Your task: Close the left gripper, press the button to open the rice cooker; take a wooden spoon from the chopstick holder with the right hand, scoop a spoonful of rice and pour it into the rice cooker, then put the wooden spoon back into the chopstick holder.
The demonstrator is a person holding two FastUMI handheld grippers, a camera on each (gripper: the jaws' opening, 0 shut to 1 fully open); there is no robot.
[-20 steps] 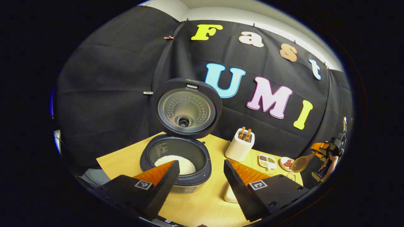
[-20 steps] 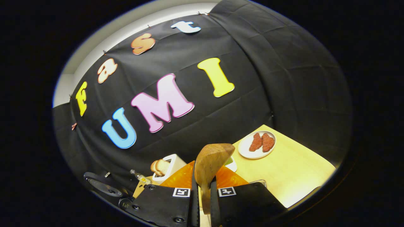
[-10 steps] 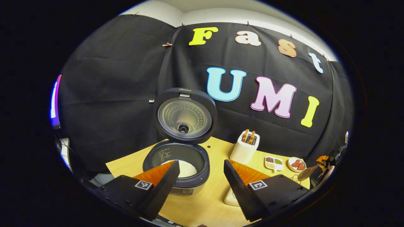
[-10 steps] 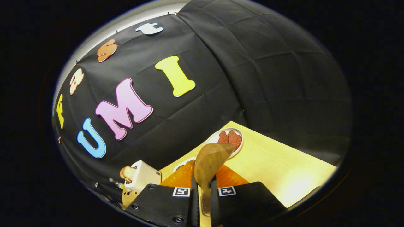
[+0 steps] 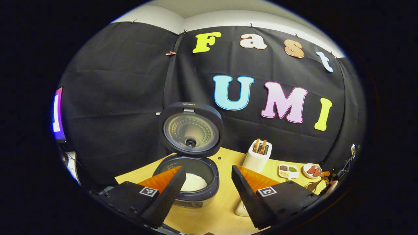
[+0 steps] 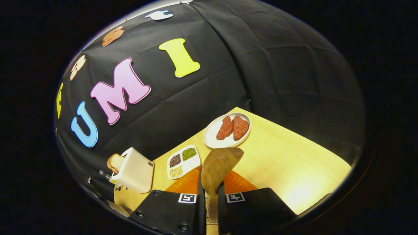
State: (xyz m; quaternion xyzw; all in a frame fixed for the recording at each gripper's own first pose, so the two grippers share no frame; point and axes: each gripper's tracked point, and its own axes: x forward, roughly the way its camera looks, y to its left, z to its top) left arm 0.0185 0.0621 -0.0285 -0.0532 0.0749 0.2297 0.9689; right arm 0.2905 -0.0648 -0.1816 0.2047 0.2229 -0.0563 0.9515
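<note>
right gripper view, nearest: the right gripper (image 6: 209, 209), fingers pressed together on the handle of the wooden spoon (image 6: 218, 168), whose smooth oval bowl stands up ahead of the tips. beyond it, on the pale wood-grain table (image 6: 294, 166), a white three-part tray (image 6: 183, 161) of dark, green and pale grains, a round white plate (image 6: 212, 138) with two reddish, rough pieces, and to the left a white boxy toaster (image 6: 135, 169) with a bread slice.

left gripper view, nearest: the left gripper (image 5: 209, 176), ridged wedge fingers spread wide with nothing between them. just behind them the round dark rice cooker (image 5: 196, 192) sits open, white rice (image 5: 193, 186) heaped in the pot; its circular lid (image 5: 191, 129) stands upright, dimpled metal inside. farther right stands the white toaster. the spoon in the other gripper shows small at the far right edge.
</note>
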